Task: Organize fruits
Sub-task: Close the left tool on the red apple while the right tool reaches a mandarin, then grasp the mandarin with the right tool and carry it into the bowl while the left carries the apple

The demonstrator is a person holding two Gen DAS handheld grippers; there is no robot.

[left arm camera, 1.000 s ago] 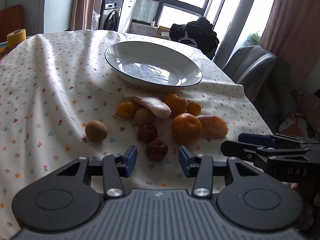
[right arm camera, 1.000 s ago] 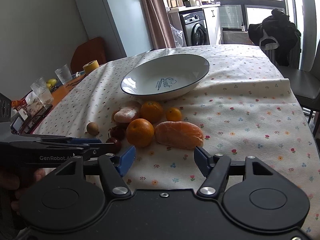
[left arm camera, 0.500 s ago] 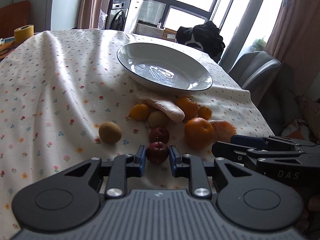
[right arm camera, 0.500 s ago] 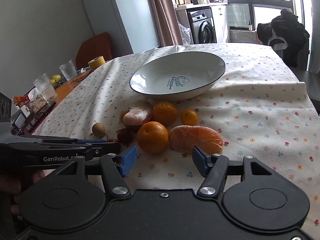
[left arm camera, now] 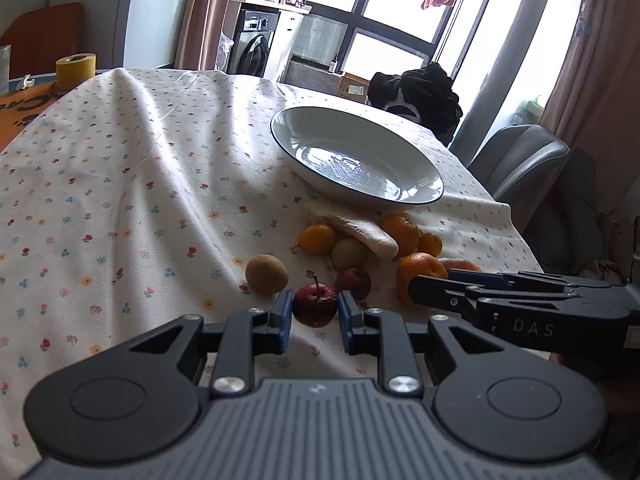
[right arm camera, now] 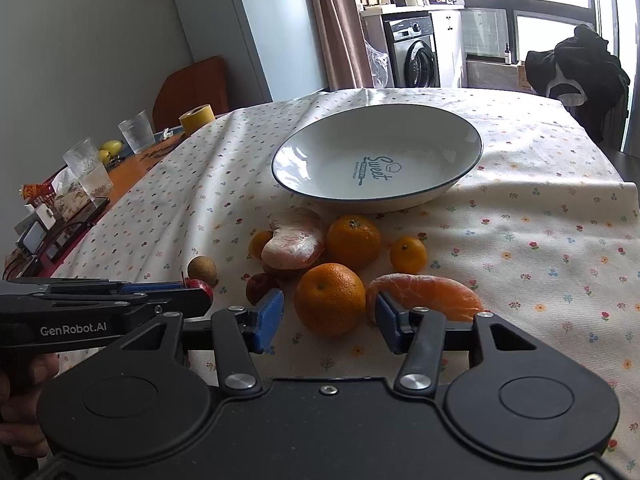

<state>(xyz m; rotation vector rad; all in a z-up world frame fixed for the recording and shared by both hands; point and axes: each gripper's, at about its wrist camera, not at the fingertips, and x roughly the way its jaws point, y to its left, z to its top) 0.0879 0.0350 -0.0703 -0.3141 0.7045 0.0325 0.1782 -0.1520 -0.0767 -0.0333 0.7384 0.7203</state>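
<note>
A white plate (left arm camera: 416,176) (right arm camera: 452,136) lies on the flowered cloth with nothing in it. In front of it is a cluster of fruit. My left gripper (left arm camera: 313,318) (right arm camera: 200,294) is shut on a small red apple (left arm camera: 315,305) (right arm camera: 199,285) at the near left of the cluster. My right gripper (right arm camera: 329,316) (left arm camera: 430,285) stands open, one finger on each side of a large orange (right arm camera: 330,298) (left arm camera: 420,270) without touching it. A peeled orange piece (right arm camera: 428,294) lies just right of that orange. A second red apple (left arm camera: 353,283) (right arm camera: 260,286) sits behind the first.
A brown round fruit (left arm camera: 267,279), a pale pomelo wedge (right arm camera: 294,240), a mandarin (right arm camera: 354,240) and a small mandarin (right arm camera: 408,255) lie near the plate. A yellow tape roll (left arm camera: 76,68) and glasses (right arm camera: 90,168) stand far left. A grey chair (left arm camera: 520,160) is past the right table edge.
My left gripper went forward and shut on the small red apple. My right gripper moved forward until its open fingers flanked the large orange.
</note>
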